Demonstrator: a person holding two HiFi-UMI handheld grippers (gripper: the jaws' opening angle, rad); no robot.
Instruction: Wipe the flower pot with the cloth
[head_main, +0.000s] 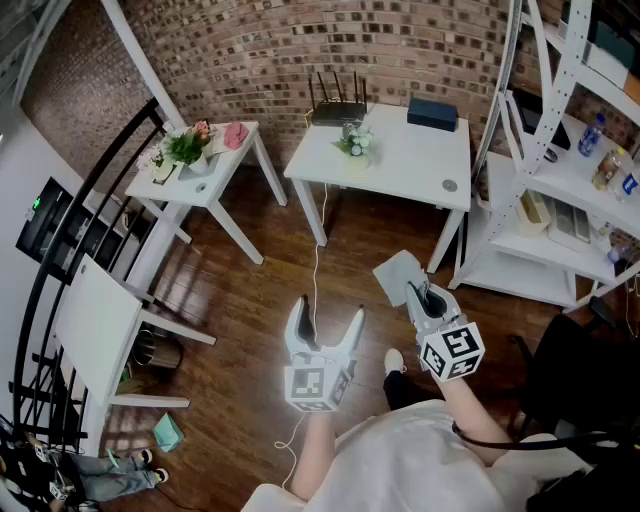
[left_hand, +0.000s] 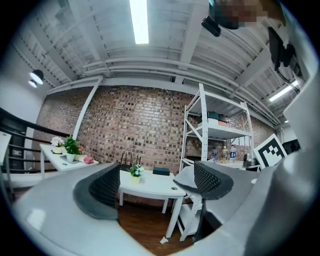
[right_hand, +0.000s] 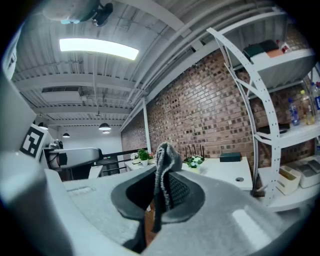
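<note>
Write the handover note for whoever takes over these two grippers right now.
Left claw: open, empty, held level.
Right claw: shut on the grey cloth, held level.
Flower pot with white flowers stands on the middle white table, ahead and well apart from both claws. A second potted plant stands on the side table to the left.
Done: the cloth is in hand.
Left: step up to the pot and wipe it; no wiping has started.

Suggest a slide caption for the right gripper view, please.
Right gripper shut on a grey cloth, white table and brick wall beyond.
</note>
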